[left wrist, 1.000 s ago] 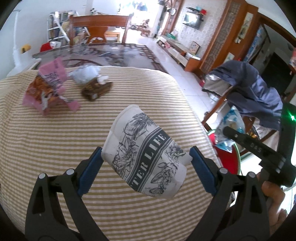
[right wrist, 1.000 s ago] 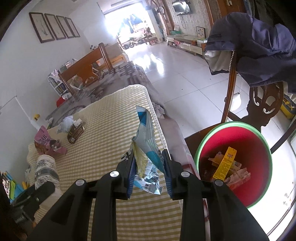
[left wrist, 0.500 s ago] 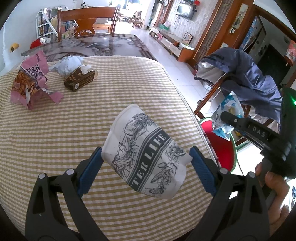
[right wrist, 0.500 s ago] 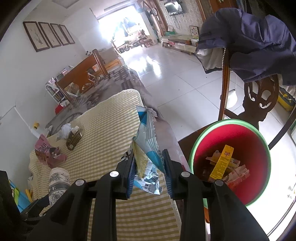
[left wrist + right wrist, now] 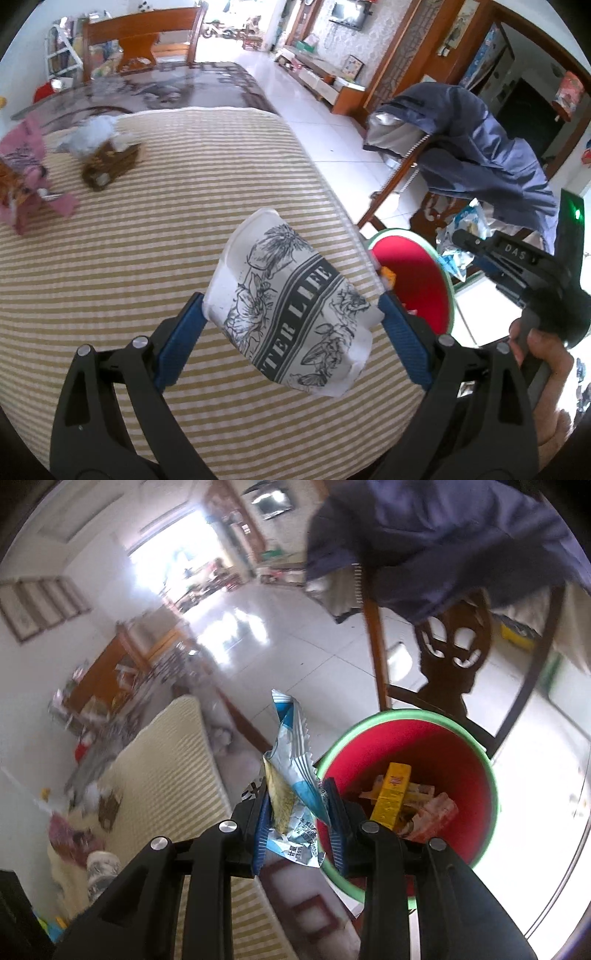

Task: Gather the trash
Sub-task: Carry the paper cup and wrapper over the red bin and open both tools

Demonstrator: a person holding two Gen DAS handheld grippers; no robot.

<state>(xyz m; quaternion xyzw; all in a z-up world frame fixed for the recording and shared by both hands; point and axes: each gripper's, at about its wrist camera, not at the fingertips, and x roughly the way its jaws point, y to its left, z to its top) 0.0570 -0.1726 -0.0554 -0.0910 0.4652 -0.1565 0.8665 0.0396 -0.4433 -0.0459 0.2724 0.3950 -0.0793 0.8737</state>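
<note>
**Wrapper hanging over the bin's near rim**

Wrapper [image 5: 291, 775] is sitting pinched between the narrow jaws of your right gripper [image 5: 299, 821], and you are holding it at the near rim of the red bin [image 5: 476, 794], not over its middle. Letting go here is risking a light foil piece drifting onto the floor or the striped tablecloth [image 5: 166, 258]. Your left gripper [image 5: 291, 332] is squeezing the paper cup [image 5: 291, 314] over the table edge; it is already looking crushed and may be slipping.
</note>
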